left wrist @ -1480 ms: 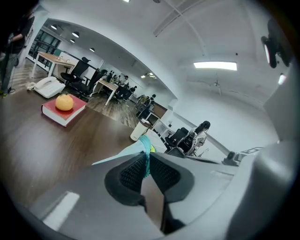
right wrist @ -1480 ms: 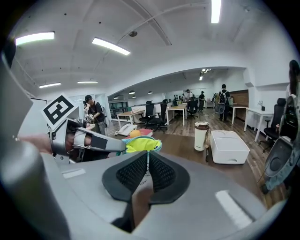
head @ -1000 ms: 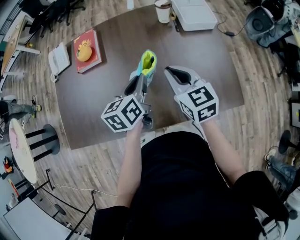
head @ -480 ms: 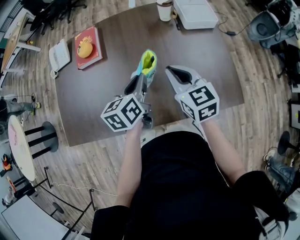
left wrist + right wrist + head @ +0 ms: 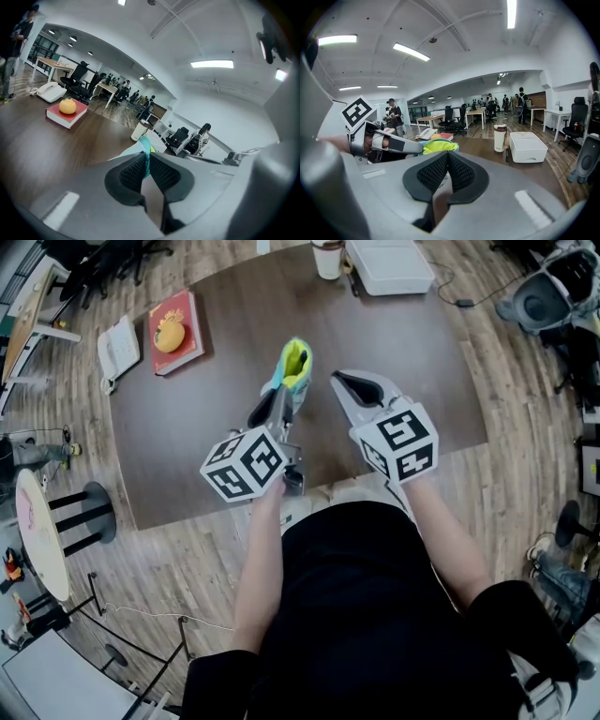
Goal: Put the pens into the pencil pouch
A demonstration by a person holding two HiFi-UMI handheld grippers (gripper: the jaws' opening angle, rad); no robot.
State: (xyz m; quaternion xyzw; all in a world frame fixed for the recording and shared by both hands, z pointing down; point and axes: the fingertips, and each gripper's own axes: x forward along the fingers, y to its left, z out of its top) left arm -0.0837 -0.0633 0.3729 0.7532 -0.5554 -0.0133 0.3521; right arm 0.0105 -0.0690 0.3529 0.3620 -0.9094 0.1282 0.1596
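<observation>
The teal pencil pouch (image 5: 296, 365) with its yellow-green lining stands upright, mouth open, above the middle of the brown table (image 5: 394, 362). My left gripper (image 5: 280, 397) is shut on the pouch's near left edge. In the left gripper view the teal fabric (image 5: 145, 142) is pinched between the black pads (image 5: 132, 171). My right gripper (image 5: 348, 383) hangs just right of the pouch, shut, with nothing in it. The right gripper view shows the pouch (image 5: 438, 146) just past its closed jaws (image 5: 446, 161) and the left gripper (image 5: 396, 145) beside it. No pen shows in any view.
A red book (image 5: 175, 332) with an orange fruit on it and a white desk phone (image 5: 118, 343) lie at the table's far left. A cup (image 5: 327, 259) and a white box (image 5: 390, 264) stand at the far edge. Chairs and desks surround the table.
</observation>
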